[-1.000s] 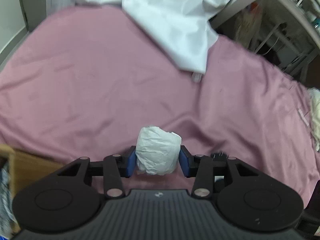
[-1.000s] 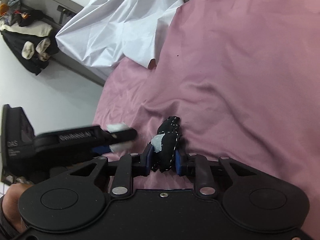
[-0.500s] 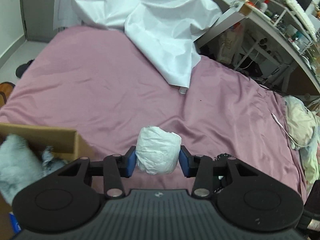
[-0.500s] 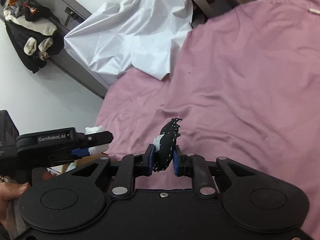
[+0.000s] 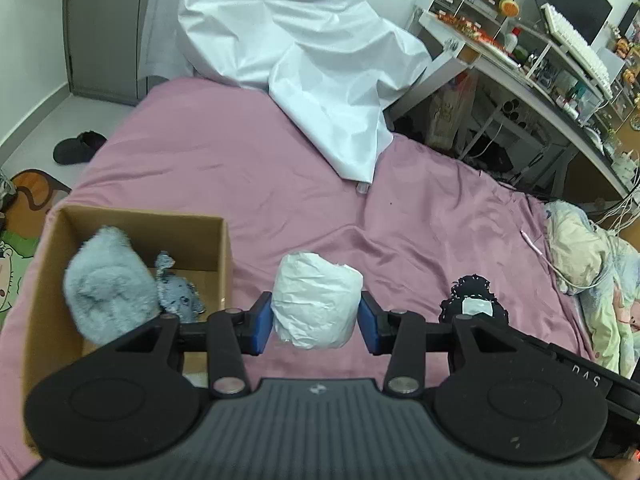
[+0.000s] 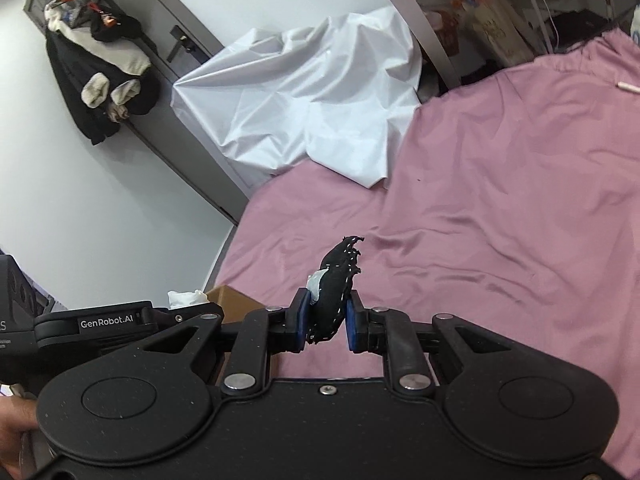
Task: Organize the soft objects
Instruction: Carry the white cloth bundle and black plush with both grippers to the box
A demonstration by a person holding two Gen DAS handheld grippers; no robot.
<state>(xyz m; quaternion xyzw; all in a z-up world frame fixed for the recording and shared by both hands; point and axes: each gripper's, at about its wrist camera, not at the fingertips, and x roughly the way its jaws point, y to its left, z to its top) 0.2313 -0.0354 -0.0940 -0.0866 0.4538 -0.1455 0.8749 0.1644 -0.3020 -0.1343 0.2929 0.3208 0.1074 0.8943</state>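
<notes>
My left gripper [image 5: 316, 318] is shut on a crumpled white bundle [image 5: 316, 300], held above the pink bed just right of a cardboard box [image 5: 224, 240]. The box holds a fluffy grey plush [image 5: 106, 280] and a small grey speckled toy [image 5: 176, 284]. My right gripper [image 6: 325, 320] is shut on a black soft piece with white stitching and a white tag [image 6: 334, 280], held above the bed. That black piece also shows at the right of the left wrist view [image 5: 474, 300]. The left gripper shows at the left of the right wrist view [image 6: 120, 322], over a box corner [image 6: 228, 296].
A white sheet [image 5: 320, 60] is draped over the bed's far end. A cluttered desk [image 5: 520, 68] stands at the right, with pale bedding [image 5: 584, 248] bunched at the bed's right edge. A black cap [image 5: 76, 148] lies on the floor. Clothes hang on a door [image 6: 100, 76].
Both grippers have risen and pulled back from the bed with their loads. The cardboard box with the grey plush has come fully into the left wrist view.
</notes>
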